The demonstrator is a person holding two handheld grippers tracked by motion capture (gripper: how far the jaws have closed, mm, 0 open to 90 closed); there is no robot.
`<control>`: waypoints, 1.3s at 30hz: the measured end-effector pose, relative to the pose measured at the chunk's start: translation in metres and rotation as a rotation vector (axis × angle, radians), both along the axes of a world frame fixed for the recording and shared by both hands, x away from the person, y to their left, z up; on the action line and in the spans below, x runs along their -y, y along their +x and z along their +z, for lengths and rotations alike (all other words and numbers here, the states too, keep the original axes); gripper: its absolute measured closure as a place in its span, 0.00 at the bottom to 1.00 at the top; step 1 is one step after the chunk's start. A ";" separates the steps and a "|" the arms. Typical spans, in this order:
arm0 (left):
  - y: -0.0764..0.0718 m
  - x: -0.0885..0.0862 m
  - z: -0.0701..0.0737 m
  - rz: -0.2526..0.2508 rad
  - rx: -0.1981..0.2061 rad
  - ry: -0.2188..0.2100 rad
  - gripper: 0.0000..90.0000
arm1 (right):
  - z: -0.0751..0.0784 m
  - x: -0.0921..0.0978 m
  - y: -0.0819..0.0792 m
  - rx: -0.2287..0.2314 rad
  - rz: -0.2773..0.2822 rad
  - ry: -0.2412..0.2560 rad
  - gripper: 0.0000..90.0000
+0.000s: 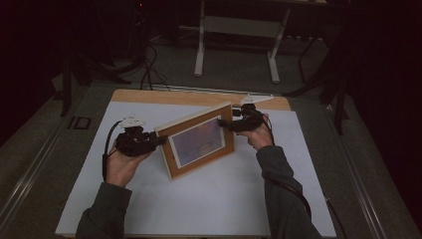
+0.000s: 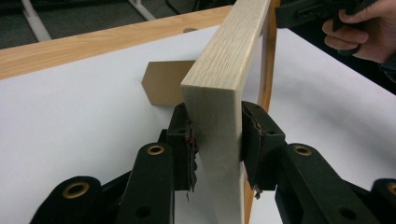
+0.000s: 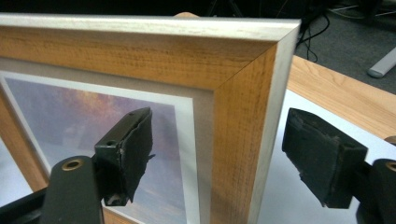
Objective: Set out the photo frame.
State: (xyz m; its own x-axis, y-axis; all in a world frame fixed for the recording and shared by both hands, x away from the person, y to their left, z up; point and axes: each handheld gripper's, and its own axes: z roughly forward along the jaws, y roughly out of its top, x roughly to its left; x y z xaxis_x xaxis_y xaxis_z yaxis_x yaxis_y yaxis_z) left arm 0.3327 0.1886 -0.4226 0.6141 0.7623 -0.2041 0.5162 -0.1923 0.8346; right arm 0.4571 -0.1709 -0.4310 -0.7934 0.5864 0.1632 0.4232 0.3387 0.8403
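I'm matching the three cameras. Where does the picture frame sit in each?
High view: frame stands mid-table, between the grippers.
Left gripper view: its pale side edge rises at centre, clamped between the jaws.
Right gripper view: its top corner, between the open jaws.
Shared landmark: the white sheet.

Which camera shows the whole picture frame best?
The high view: the whole frame stands tilted on the table, held between the left gripper and right gripper. The left gripper view shows just its pale side edge; the right gripper view shows one top corner, close up.
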 end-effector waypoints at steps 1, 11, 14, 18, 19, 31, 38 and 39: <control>0.001 0.000 0.000 0.003 -0.001 -0.002 0.76 | -0.001 -0.001 0.001 -0.004 0.011 0.000 0.26; 0.020 0.004 0.001 0.047 0.018 0.007 0.73 | 0.001 0.009 0.003 -0.008 -0.037 0.019 0.50; 0.026 0.006 0.001 0.069 0.023 -0.002 0.73 | 0.003 0.013 0.002 -0.007 -0.036 0.006 0.54; 0.034 0.009 0.000 0.058 0.020 -0.009 0.73 | 0.005 0.016 0.002 -0.005 -0.063 -0.002 0.54; 0.037 0.009 -0.001 0.056 0.018 -0.013 0.73 | 0.004 0.017 0.002 -0.002 -0.071 0.001 0.55; 0.062 0.023 -0.003 0.038 0.044 -0.027 0.71 | 0.006 0.034 0.000 0.036 -0.168 0.020 0.57; 0.071 0.026 -0.004 0.034 0.052 -0.027 0.69 | 0.003 0.040 -0.004 0.033 -0.191 0.028 0.58; 0.071 0.026 -0.004 0.033 0.051 -0.031 0.69 | 0.002 0.041 -0.005 0.028 -0.191 0.032 0.59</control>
